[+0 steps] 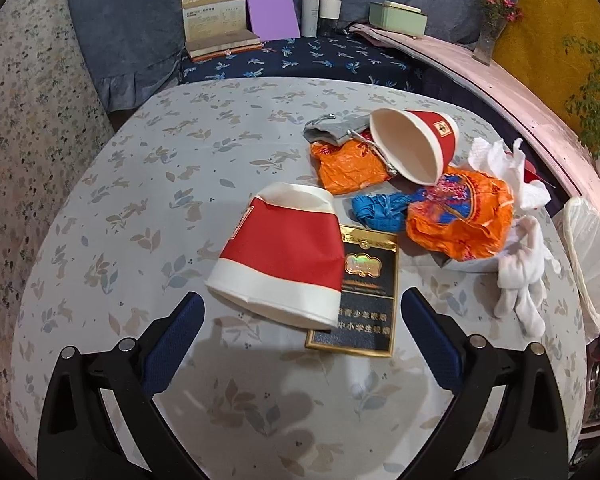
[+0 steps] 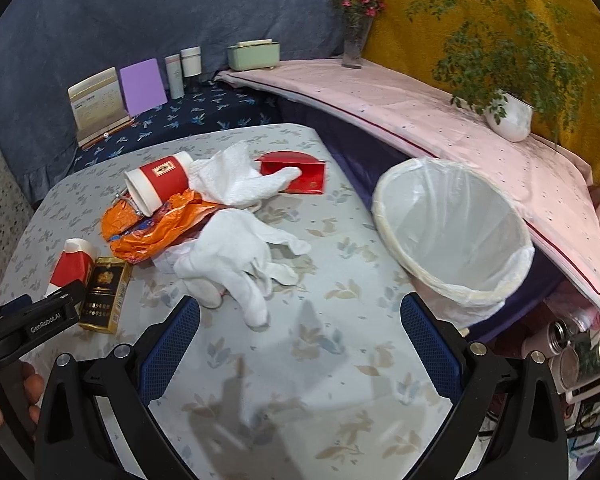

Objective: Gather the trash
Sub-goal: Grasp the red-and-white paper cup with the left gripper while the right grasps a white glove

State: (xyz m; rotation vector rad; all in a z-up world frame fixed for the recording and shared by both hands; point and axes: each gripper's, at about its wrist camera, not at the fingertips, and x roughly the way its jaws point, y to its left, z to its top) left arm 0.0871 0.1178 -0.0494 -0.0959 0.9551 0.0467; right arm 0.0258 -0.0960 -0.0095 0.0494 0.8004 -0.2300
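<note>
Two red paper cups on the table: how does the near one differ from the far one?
The near cup lies alone beside the black box; the far cup rests on orange wrappers. In the left wrist view the near cup shows its outside wall, the far cup its white inside. The near cup is just ahead of the open left gripper. Both lie tipped over, red with white bands.

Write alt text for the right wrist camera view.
An open gripper hovers over a floral-clothed table, facing a white glove amid orange wrappers and red paper cups. A lined bin stands tilted at the right.
</note>
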